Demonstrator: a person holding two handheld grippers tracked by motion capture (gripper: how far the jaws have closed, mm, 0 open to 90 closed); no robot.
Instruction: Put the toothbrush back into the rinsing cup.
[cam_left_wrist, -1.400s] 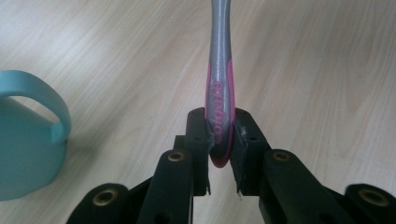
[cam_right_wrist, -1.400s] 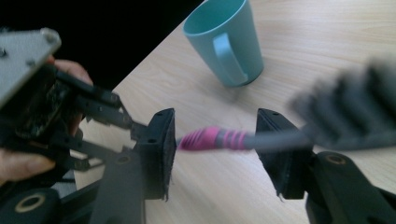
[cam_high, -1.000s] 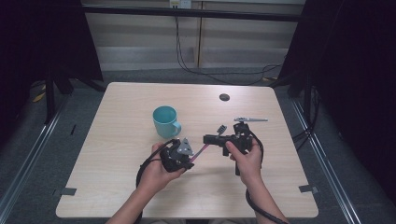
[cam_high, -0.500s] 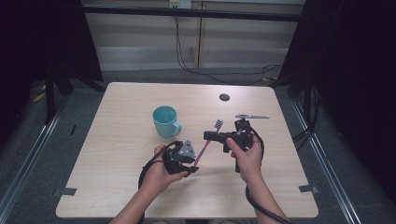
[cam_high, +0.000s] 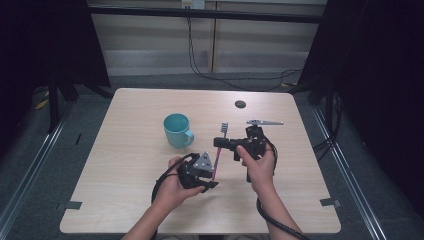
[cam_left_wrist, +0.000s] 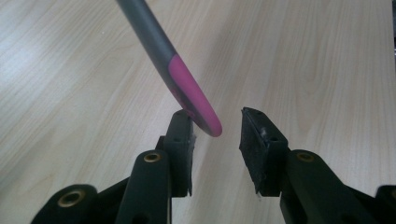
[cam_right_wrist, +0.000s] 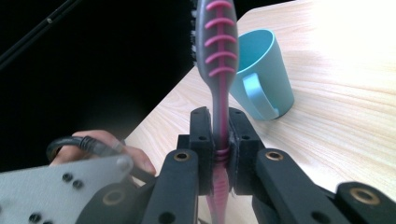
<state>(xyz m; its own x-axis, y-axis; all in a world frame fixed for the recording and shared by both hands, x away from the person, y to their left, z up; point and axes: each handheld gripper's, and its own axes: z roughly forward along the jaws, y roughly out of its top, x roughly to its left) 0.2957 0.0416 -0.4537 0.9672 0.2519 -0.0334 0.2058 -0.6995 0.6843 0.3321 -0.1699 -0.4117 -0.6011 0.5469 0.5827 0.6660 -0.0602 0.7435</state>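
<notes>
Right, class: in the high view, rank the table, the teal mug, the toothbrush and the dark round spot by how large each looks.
1. Table, by far.
2. Teal mug.
3. Toothbrush: longer than the mug but far thinner, so this place is unsure.
4. Dark round spot.

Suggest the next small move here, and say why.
Probably carry the toothbrush toward the teal mug. The right hand-held gripper is clamped on its neck, while the left hand-held gripper has just opened, its jaws standing apart at the handle's pink end.
</notes>
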